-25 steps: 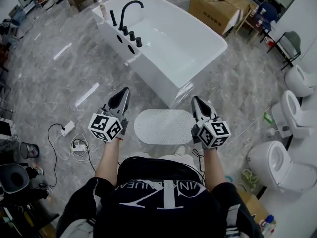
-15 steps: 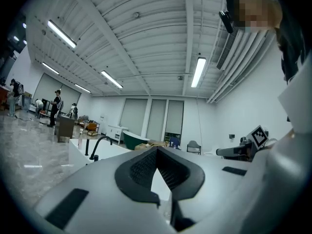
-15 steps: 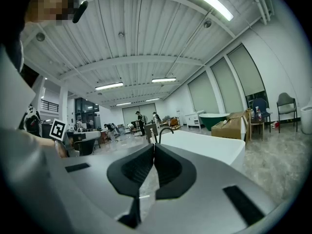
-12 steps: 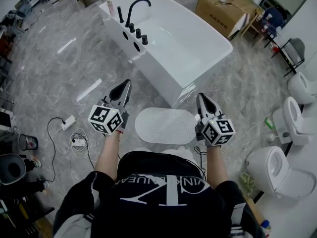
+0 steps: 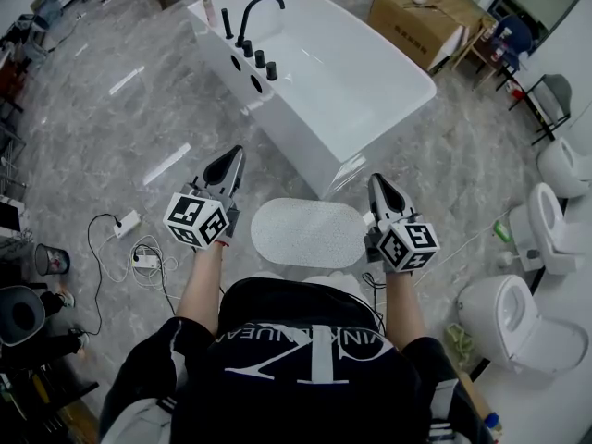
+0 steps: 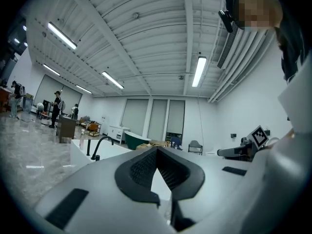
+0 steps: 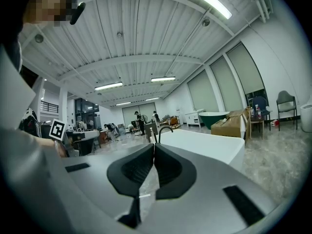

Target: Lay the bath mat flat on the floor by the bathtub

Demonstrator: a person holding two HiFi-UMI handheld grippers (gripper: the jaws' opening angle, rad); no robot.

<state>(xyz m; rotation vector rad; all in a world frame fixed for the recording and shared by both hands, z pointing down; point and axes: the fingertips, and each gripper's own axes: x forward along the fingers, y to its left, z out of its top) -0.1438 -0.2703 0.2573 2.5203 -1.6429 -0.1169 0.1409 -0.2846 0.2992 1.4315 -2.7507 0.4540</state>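
Apparently finished: mat flat beside the tub

The white oval bath mat (image 5: 308, 234) lies spread on the grey floor (image 5: 120, 146), its far edge just beside the bathtub (image 5: 351, 91) wall. The left tool (image 5: 235, 153) and right tool (image 5: 376, 179) hover on either side of it, each with its jaws pressed together on nothing. I judge the laying step done; the next move calls only for a wrinkle check. Neither gripper view shows the mat, and the person's torso (image 5: 305, 359) cuts off the floor behind its near edge.
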